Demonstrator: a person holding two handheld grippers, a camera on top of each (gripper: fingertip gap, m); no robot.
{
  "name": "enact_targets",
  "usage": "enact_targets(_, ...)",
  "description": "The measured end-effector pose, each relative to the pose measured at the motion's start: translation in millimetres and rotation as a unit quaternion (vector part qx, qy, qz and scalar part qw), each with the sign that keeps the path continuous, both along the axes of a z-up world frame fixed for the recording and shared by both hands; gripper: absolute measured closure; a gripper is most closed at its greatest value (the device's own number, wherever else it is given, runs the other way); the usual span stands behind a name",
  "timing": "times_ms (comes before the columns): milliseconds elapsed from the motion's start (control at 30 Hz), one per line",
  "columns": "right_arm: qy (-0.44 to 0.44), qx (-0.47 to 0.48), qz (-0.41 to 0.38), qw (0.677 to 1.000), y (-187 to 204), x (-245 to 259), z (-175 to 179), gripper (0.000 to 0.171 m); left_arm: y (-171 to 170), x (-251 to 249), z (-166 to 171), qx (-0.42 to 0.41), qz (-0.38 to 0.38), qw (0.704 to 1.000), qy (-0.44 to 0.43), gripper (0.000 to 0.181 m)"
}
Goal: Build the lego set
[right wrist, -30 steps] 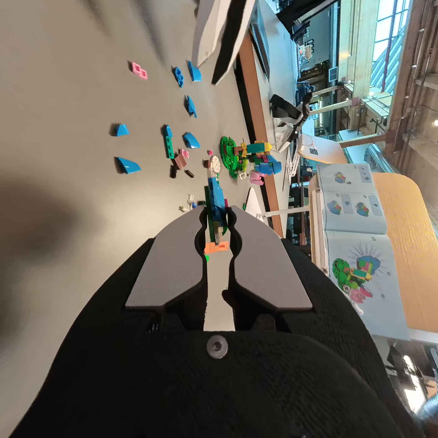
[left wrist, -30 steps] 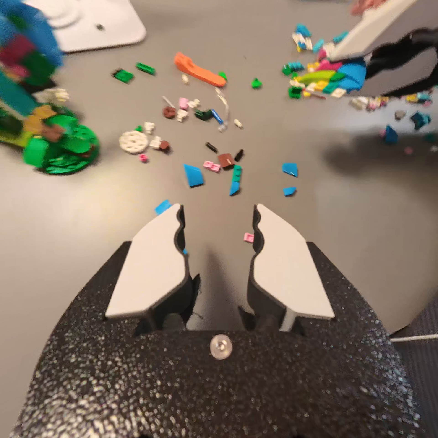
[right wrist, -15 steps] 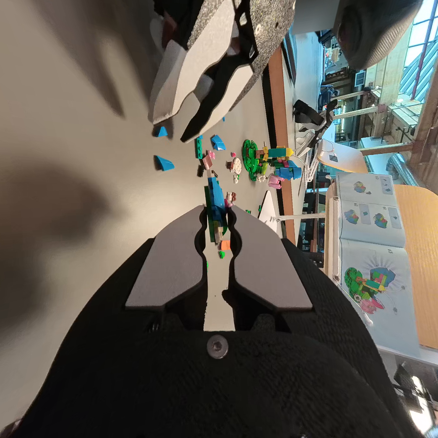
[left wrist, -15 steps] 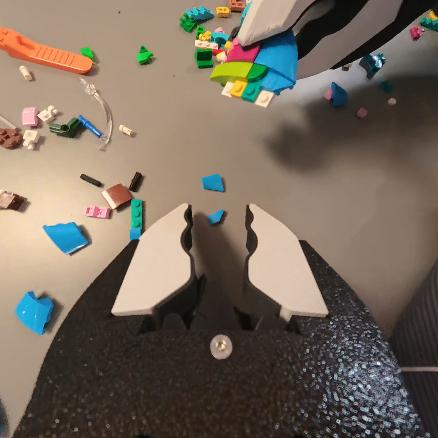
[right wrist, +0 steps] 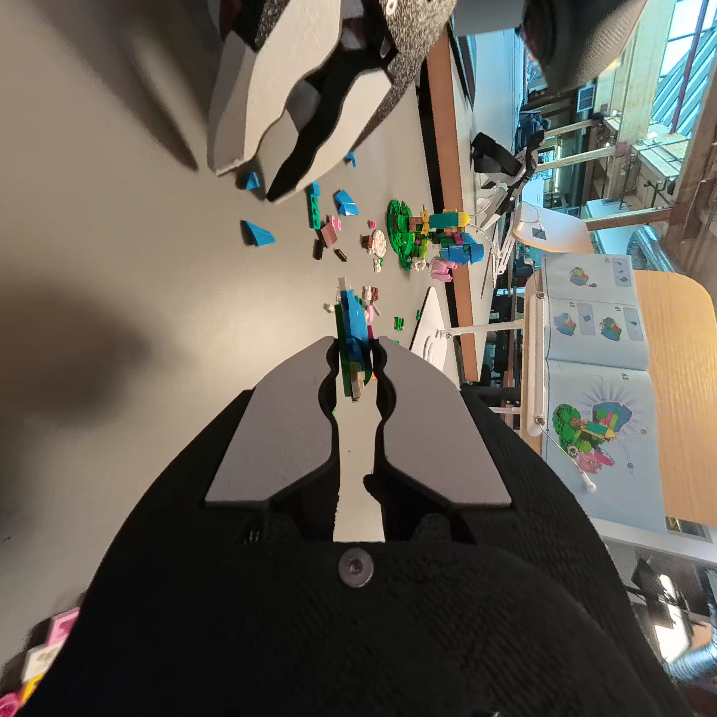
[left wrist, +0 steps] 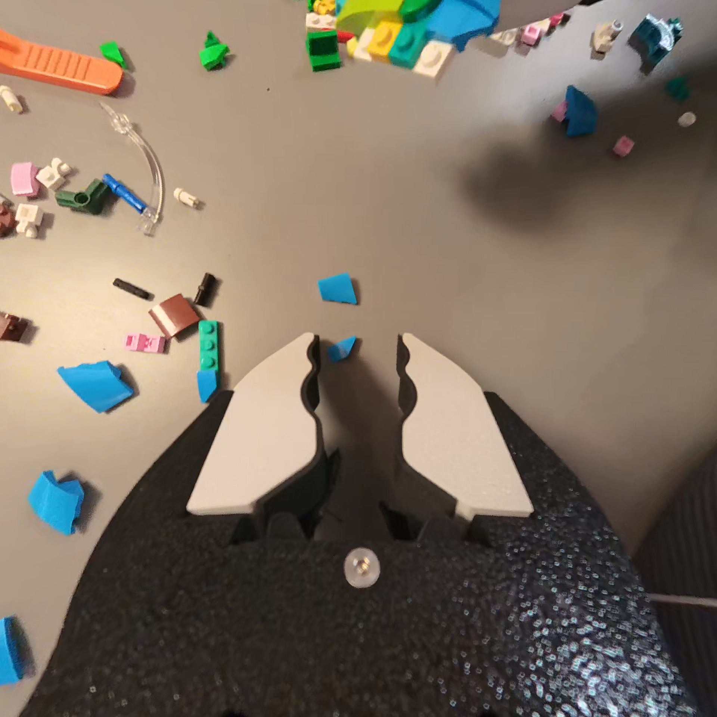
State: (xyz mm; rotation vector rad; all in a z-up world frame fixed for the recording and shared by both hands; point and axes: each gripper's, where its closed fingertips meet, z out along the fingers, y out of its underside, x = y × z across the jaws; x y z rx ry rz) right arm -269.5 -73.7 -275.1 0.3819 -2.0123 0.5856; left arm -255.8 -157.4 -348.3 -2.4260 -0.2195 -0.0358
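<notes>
My left gripper point(left wrist: 357, 341) is open and low over the grey table, with a small blue wedge piece point(left wrist: 341, 348) lying between its fingertips, close to the left one. A second blue wedge point(left wrist: 336, 288) lies just beyond. My right gripper point(right wrist: 355, 343) is shut on a flat multicoloured lego assembly point(right wrist: 354, 333), held edge-on above the table; the assembly also shows at the top of the left wrist view point(left wrist: 407, 31). In the right wrist view the left gripper point(right wrist: 256, 174) hangs over the small blue wedge point(right wrist: 251, 180).
Loose pieces lie scattered at the left: an orange brick separator point(left wrist: 58, 70), a teal plate point(left wrist: 208, 345), blue curved slopes point(left wrist: 97, 384). A green-based lego model point(right wrist: 426, 236) and an open instruction booklet point(right wrist: 597, 372) lie farther off. The table edge point(left wrist: 636, 504) is at right.
My left gripper has swept right across the table and come down so that the small blue wedge sits between its tips. The right gripper has kept its hold on the assembly.
</notes>
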Motion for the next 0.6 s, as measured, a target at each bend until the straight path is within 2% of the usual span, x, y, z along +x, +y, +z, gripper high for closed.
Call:
enact_targets(33,-0.001,0.0,0.001,1.0,0.0,0.8,-0.8,0.157,-2.6,-0.9,0.5,0.003,0.004,1.0,-0.002,0.145)
enact_targets(333,-0.009,0.005,0.009,1.0,-6.4,-0.8,-4.0,0.157,-11.4,-5.7,-0.4,0.012,0.009,1.0,-0.007,0.155)
enact_targets(600,-0.013,0.012,0.015,1.0,-12.6,-1.9,-4.9,0.157,-8.0,-6.3,2.4,0.02,-0.005,1.0,-0.002,0.156)
